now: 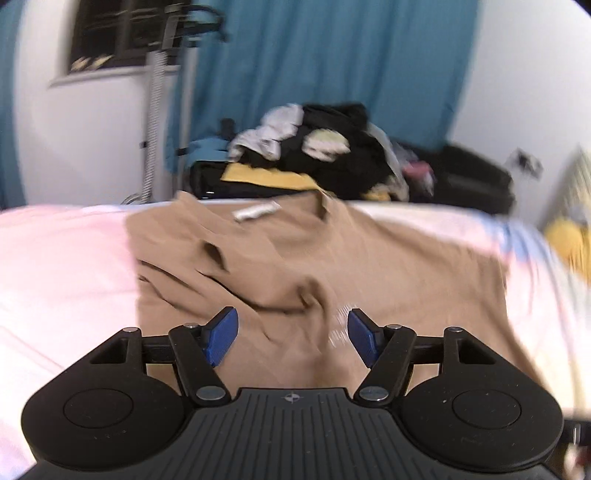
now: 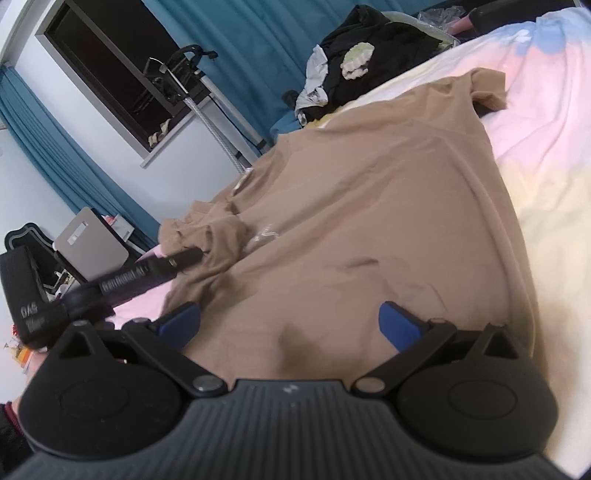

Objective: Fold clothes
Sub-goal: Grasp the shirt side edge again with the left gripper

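a tan t-shirt (image 1: 332, 258) lies spread on a pale pink bedsheet (image 1: 62, 266), one sleeve bunched at its side, as the left gripper (image 1: 291, 338) and right gripper (image 2: 288, 325) hover above it, blue-padded jaws apart and empty.

Teal curtains (image 1: 325, 66) flank a dark window (image 1: 122, 33) on white walls (image 1: 92, 129)
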